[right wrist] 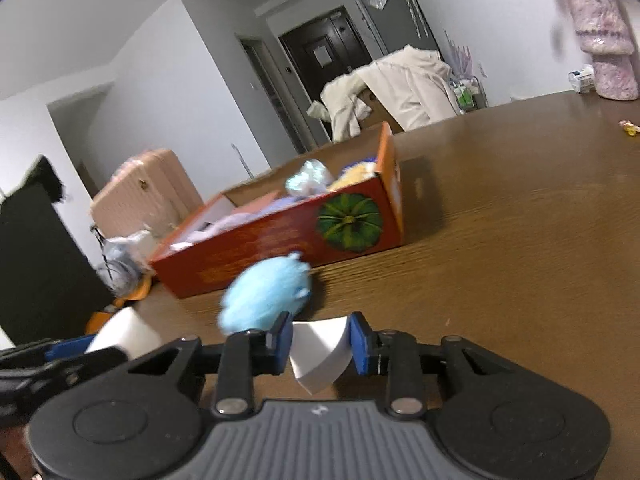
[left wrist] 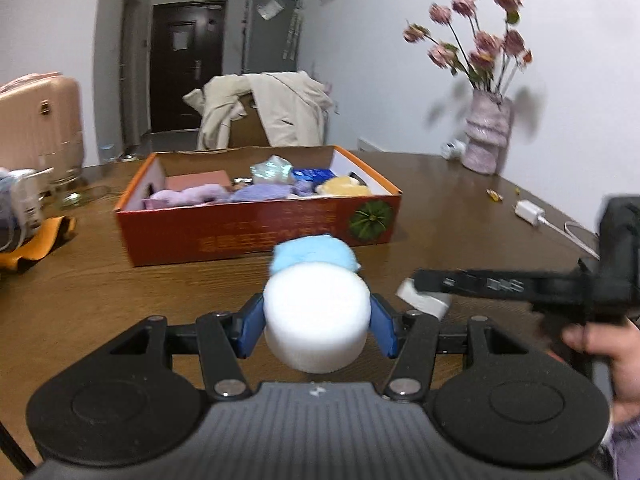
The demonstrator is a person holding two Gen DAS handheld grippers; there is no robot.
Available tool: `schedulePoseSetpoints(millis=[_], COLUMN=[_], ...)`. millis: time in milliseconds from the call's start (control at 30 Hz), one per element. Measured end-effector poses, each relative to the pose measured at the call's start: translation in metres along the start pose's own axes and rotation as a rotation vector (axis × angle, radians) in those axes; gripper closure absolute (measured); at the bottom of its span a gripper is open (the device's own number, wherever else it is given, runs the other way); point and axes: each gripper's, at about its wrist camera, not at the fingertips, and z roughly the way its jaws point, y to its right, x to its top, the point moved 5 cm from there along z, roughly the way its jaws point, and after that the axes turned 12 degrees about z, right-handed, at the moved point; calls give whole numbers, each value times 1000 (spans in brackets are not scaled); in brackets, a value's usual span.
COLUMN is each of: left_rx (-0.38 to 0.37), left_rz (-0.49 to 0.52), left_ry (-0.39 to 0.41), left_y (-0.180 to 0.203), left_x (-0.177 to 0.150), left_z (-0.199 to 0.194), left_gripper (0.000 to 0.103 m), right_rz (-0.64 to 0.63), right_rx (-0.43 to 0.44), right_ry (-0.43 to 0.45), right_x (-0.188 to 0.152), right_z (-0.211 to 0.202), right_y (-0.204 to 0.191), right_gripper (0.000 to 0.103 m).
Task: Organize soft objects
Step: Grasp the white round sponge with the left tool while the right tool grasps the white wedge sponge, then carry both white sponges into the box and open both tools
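1. Left wrist view: left gripper (left wrist: 316,320) clamped on a white foam cylinder (left wrist: 316,316), blue fingers (left wrist: 253,330) pressing its two sides, round face toward the lens.
2. Just past the cylinder, at 12 o'clock: a light blue plush (left wrist: 314,254) on the brown counter (left wrist: 460,220), near the front wall of the red box (left wrist: 256,230).
3. Inside the box: purple, yellow, pale green and blue soft items, heaped together.
4. At 3 o'clock in that view: right gripper (left wrist: 424,292) reaching in sideways, motion-blurred, a white piece under its tip, a hand (left wrist: 612,356) on its handle.
5. Right wrist view: right gripper (right wrist: 320,348) closed on a white foam wedge (right wrist: 320,350), blue fingers (right wrist: 360,342) against both of its flat sides.
6. At 11 o'clock from the wedge: the blue plush (right wrist: 266,294), blurred, whether touching the left finger cannot be told.
7. Box (right wrist: 280,240) beyond it, green pumpkin print on the near wall.
8. At 9 o'clock: the cylinder (right wrist: 124,334) in the left gripper's hold.
9. Far right of the counter: a pink vase (left wrist: 486,136) of flowers and a white charger (left wrist: 530,212) with its cable.
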Motion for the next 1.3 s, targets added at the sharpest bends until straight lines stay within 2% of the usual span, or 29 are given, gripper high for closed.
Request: schedulePoseSetpoints(millis=[133,300,500,633,867,1000,1133,1300], left_rx=[17,4,-7,-13,-14,7,-24,-45], left_rz=[-16,-35,-59,-46,-40,29,56,83], left_ry=[35,67,79,119,126,99,29,-35], left_y=[-6,-10,-20,-30,-64,-75,-82,-81], left_x=[-4,-8,-7,9,63,88,97,94], left_z=[-26,-45,-42,-31,29,76,124,169], left_gripper=[47,47,47,46,46,46,46,43], right_rz=[-8,-81,-113,-131,-189,-167,-126,-115], right_rx=[5,-7,5,29,39,63,91,5], right_ry=[27,47,57,72,77,44,-3,16], right_x=[-16,-28,-23,-1,64,97,118,147], right_z=[-36,-64,-67,-58,-2,45,98,151], right_y=[-17,-44,-62,-70,-78,-80,-77,-66], right_gripper=[73,73,73,73,73,73,72,72])
